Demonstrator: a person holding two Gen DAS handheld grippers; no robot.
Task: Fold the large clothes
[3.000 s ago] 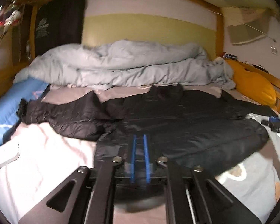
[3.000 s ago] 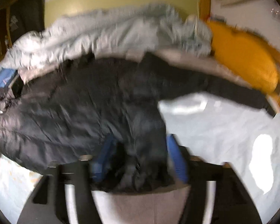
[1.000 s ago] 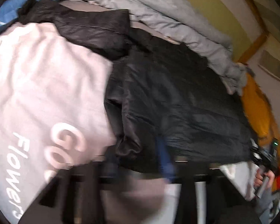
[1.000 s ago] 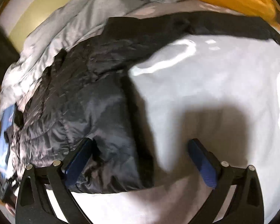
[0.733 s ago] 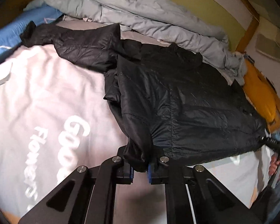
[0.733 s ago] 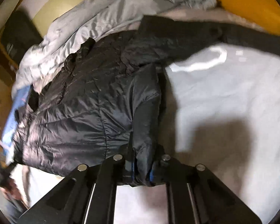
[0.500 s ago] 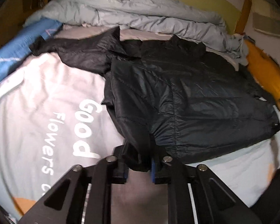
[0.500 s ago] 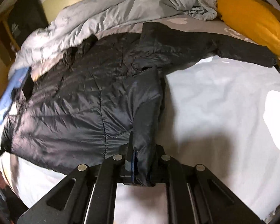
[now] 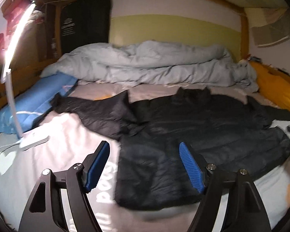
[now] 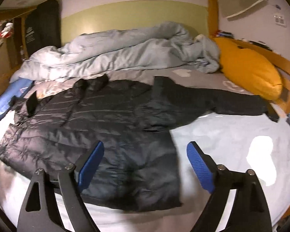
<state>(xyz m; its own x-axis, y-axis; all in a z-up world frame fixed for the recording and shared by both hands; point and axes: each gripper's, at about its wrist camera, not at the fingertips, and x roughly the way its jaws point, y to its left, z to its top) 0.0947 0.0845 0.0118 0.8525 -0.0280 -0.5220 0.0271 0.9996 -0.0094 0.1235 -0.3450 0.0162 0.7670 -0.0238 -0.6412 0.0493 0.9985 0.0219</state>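
Half a second ago both tongs were pinched on the hem corners of the black puffer jacket [image 10: 114, 127]; now each has let go and drawn back, and the jacket lies flat on the bed sheet [image 10: 232, 135]. The left tongs [image 9: 145, 166] stand wide apart, blue pads [image 9: 95, 167] empty, hovering over the jacket's near left corner where it meets the printed sheet. The right tongs [image 10: 145, 166] are just as wide, holding nothing, framing the near right corner of the hem. The jacket is spread front-down or front-up — the pictures do not settle which — with its collar toward the crumpled grey duvet [image 10: 116, 52] and both sleeves out: one reaches to the right toward the orange pillow [image 10: 249, 67], the other lies to the left near the blue pillow [image 9: 32, 100]. A white clip lamp [image 9: 11, 65] rests on the sheet at the left, its lit bar curving upward.
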